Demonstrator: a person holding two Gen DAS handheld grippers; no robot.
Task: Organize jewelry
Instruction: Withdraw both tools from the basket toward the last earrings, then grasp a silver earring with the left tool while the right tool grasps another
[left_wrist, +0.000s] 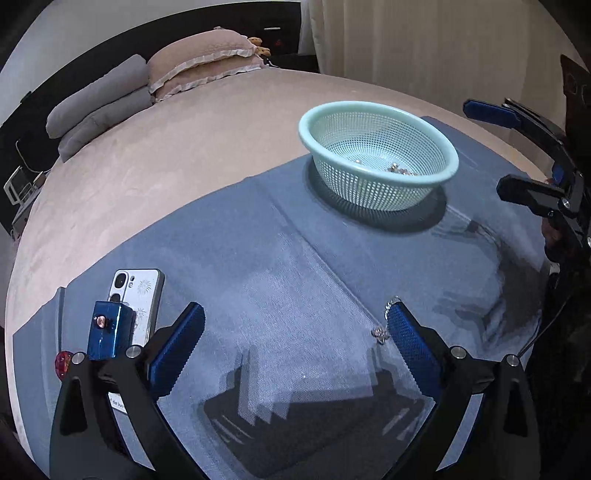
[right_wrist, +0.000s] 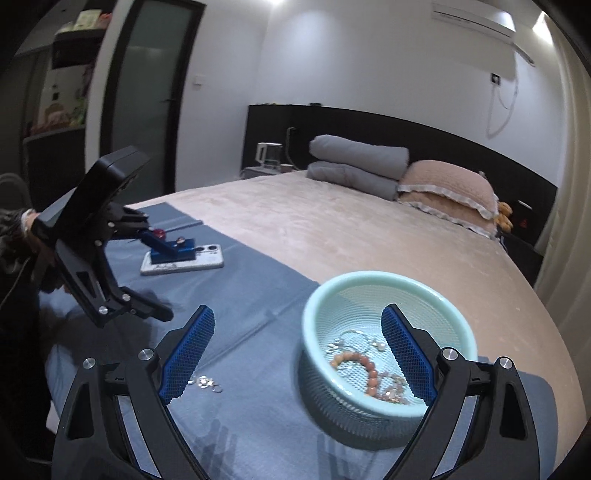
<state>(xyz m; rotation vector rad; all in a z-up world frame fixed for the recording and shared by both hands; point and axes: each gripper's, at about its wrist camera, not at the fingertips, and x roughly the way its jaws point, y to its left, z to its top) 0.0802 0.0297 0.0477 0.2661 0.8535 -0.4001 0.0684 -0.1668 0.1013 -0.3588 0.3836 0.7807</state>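
The left hand-held gripper (left_wrist: 295, 332) is spread wide and empty over a blue cloth (left_wrist: 295, 266) on the bed (left_wrist: 221, 122); a small silver chain (left_wrist: 380, 334) lies on the cloth just beside its right finger. The right hand-held gripper (right_wrist: 297, 339) is also spread, empty, its right finger over the basket (right_wrist: 461, 325). The basket holds a bead bracelet (right_wrist: 364, 365) and other jewelry. A phone (right_wrist: 207, 260) lies farther left.
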